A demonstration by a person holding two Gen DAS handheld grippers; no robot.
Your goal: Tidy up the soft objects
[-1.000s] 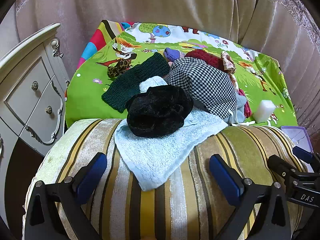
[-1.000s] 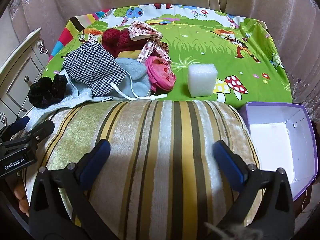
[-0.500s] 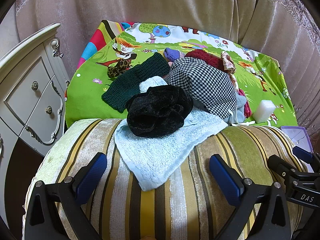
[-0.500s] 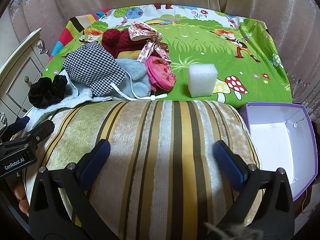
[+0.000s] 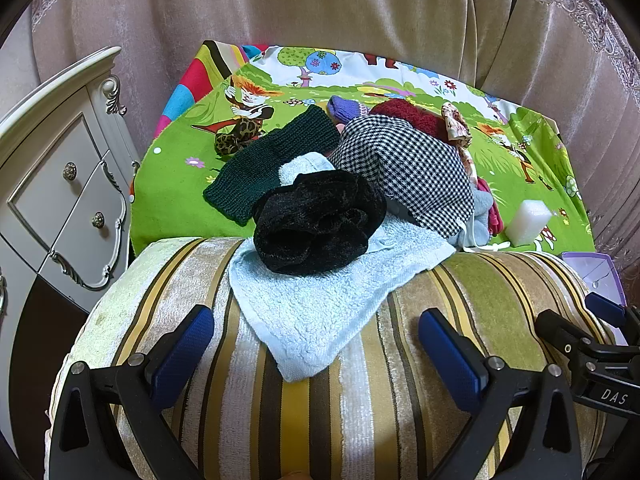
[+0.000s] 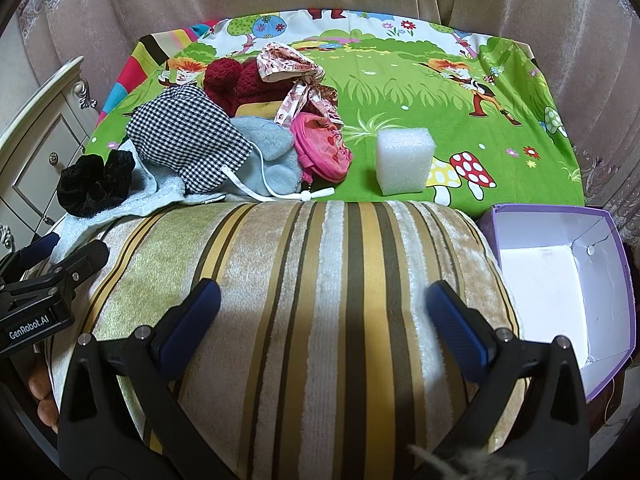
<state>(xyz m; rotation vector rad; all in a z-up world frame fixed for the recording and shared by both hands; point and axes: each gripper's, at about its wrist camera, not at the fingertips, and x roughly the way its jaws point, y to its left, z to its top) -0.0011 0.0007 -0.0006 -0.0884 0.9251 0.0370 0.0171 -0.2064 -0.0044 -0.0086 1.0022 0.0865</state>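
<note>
Left wrist view: the left gripper hangs with its blue-padded fingers spread wide and nothing between them, poised over a striped velvet cushion in gold, brown and cream. A pale blue towel droops over the cushion's far edge, its corner lying between the two pads; a crumpled black velvet piece sits on top of it. Behind, on a bright green cartoon-print cloth, lie a dark green knit piece, a black-and-white houndstooth item, a dark red fuzzy item and a small leopard-print piece. A cream drawer cabinet stands at the left, with pinkish curtains behind.

From the right wrist view, the right gripper is likewise wide open and empty, above the same cushion — the soft pile sits to its left. There a pink pouch rests against a grey-blue fleece item with a white drawstring trailing toward the cushion, and a floral fabric piece tops the heap. A white foam block stands apart on the cloth, just beyond the cushion. An open purple box with a white interior sits at the right, beside the cushion — nothing visible inside. Fingertips of a hand show at the lower left edge.
</note>
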